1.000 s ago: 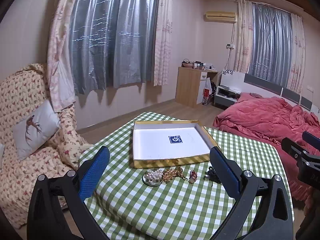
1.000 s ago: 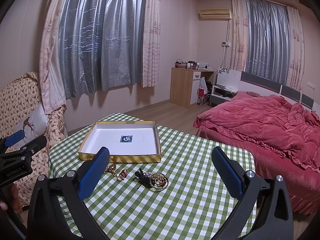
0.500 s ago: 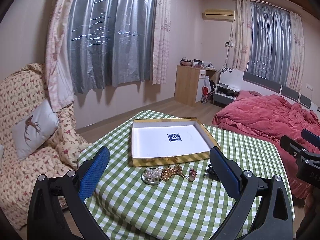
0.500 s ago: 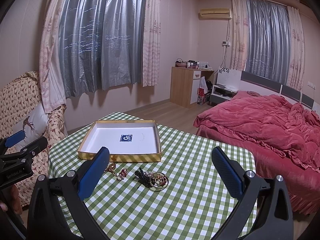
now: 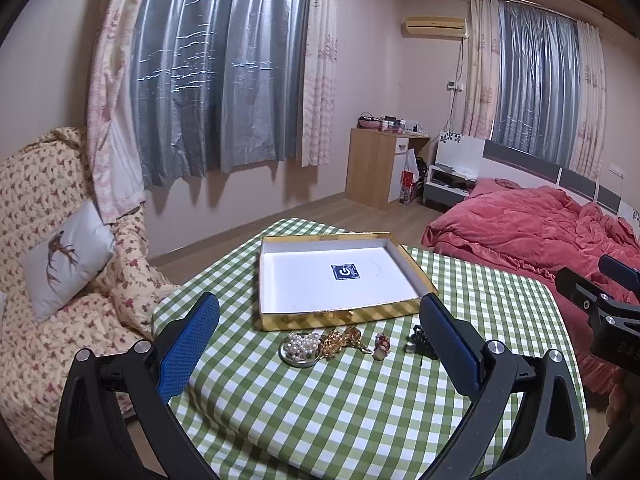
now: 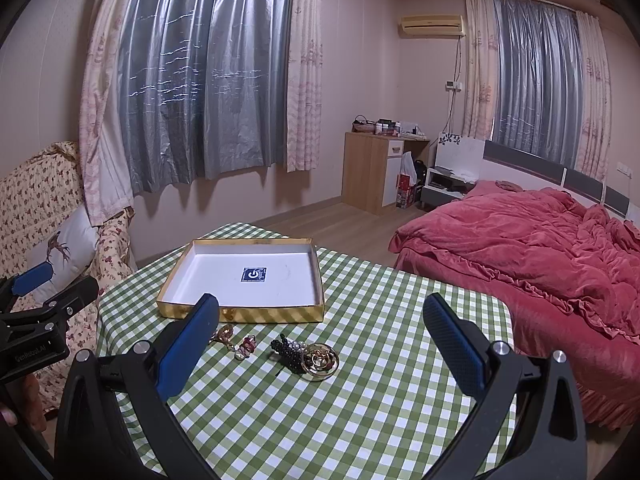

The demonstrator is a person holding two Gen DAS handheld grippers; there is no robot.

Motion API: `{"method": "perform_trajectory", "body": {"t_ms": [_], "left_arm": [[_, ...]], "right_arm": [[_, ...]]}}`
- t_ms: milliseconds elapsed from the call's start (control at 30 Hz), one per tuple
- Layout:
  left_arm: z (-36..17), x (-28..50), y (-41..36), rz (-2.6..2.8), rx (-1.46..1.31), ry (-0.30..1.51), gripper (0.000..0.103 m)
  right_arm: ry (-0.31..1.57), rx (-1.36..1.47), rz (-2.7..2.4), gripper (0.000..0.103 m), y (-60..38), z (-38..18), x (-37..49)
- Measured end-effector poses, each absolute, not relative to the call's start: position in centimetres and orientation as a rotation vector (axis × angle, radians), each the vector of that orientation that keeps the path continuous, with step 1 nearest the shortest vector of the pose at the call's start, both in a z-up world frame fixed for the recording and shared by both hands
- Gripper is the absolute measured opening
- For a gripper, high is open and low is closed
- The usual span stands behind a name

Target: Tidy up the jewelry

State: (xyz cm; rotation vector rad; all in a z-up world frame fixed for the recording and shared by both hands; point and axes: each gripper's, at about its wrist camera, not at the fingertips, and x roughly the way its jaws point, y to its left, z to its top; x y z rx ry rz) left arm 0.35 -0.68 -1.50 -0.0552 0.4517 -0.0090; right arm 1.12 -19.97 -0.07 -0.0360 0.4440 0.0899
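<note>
Little has changed over the last second: our left gripper (image 5: 320, 336) has only crept a touch nearer the shallow gold-edged white cardboard tray (image 5: 404, 254), and our right gripper (image 6: 320, 336) hovers; both are spread wide, holding nothing. The tray is empty. Just before its near wall lie the pearl cluster (image 5: 302, 345), gold chain (image 5: 344, 340) and black bead piece (image 6: 290, 354), all untouched.

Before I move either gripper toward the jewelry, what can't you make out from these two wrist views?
- Black bead piece: left wrist view, the left gripper's right finger covers part.
- Gold piece: right wrist view, the right gripper's left finger hides part.
- Pearls: hidden in the right wrist view by that finger.
- Small red charm: too small to identify.
- Gold-edged box: near wall hides the floor strip behind it.
</note>
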Motion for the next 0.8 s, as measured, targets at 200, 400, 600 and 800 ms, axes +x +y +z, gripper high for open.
{"method": "perform_trajectory", "body": {"t_ms": [200,400,600,800], "left_arm": [[-1.59,0.34,-0.77,-0.012,-0.055,0.454,0.097],[-1.59,0.37,-0.77,-0.013,-0.056,0.455,0.097],[-1.73,0.36,-0.97,-0.016,-0.057,0.459,0.097],[-2.39,0.79,-1.01,-0.016,-0.063,0.476,0.097]], "right_arm": [[0.446,-0.037,0.090,0.000,-19.91,-0.14,1.14],[0.448,-0.037,0.093,0.000,-19.87,-0.17,1.12],[0.450,-0.039,0.094,0.000,-19.83,-0.25,1.12],[0.464,-0.020,0.091,0.000,-20.30,-0.56,1.54]]}}
